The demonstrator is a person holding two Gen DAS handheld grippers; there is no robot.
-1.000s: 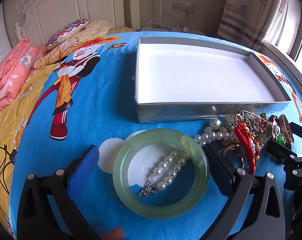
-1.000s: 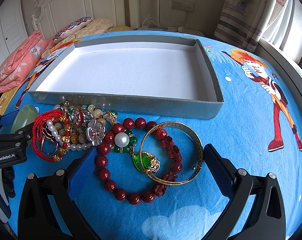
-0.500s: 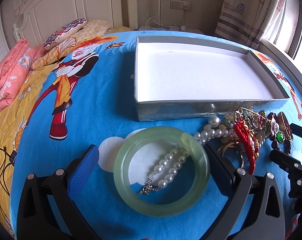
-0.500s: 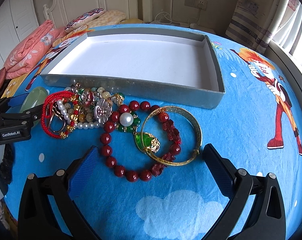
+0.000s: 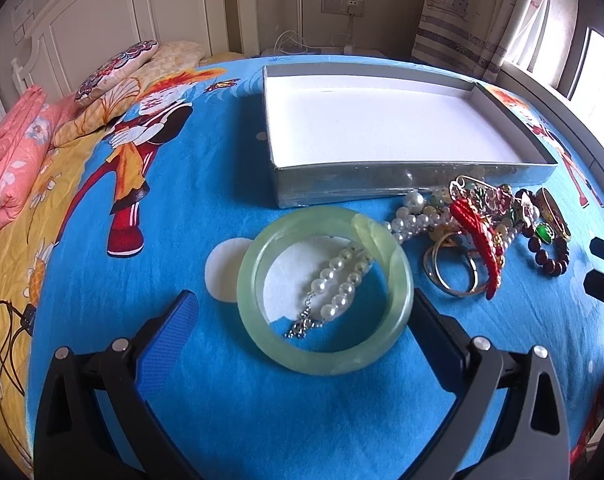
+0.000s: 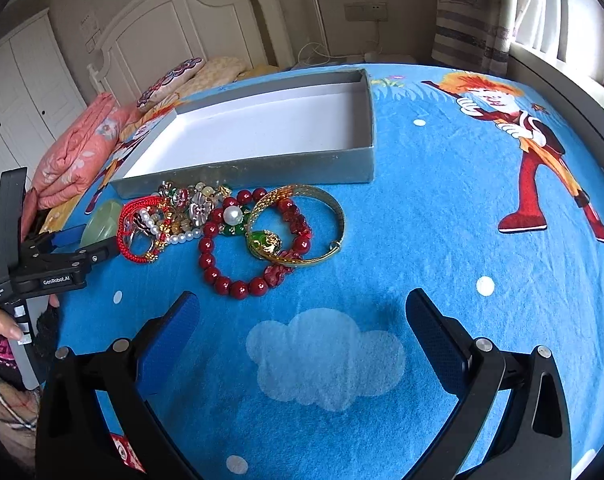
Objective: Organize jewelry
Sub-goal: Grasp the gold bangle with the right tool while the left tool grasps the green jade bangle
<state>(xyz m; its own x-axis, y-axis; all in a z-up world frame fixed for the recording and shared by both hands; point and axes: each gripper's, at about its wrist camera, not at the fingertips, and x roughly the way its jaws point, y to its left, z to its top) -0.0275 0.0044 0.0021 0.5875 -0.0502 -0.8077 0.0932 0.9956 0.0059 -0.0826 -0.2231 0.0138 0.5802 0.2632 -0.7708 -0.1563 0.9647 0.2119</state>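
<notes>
Grippers, nearest: left gripper [image 5: 302, 320] with jaws spread wide, straddling the green jade bangle [image 5: 325, 290] but not pinching it; right gripper [image 6: 302, 322] likewise spread wide, holding nothing, over bare blue bedspread [image 6: 442, 240]
Item 1: jade bangle, flat on the bedspread, one end of the pearl strand [image 5: 342, 280] lying across its opening
Item 2: tangled heap just beyond, comprising red cord [image 5: 476, 236], gold rings [image 5: 454, 268], mixed charms
Item 3: red bead bracelet [image 6: 237, 256], overlapped by the gold bangle [image 6: 302, 224] with green stone
Item 4, farthest: grey box [image 6: 241, 176], white floor bare, nothing placed inside
Progress, judged: not begun; every piece lies outside the box. Bangle appears first in line, pearl strand liable to drag along
</notes>
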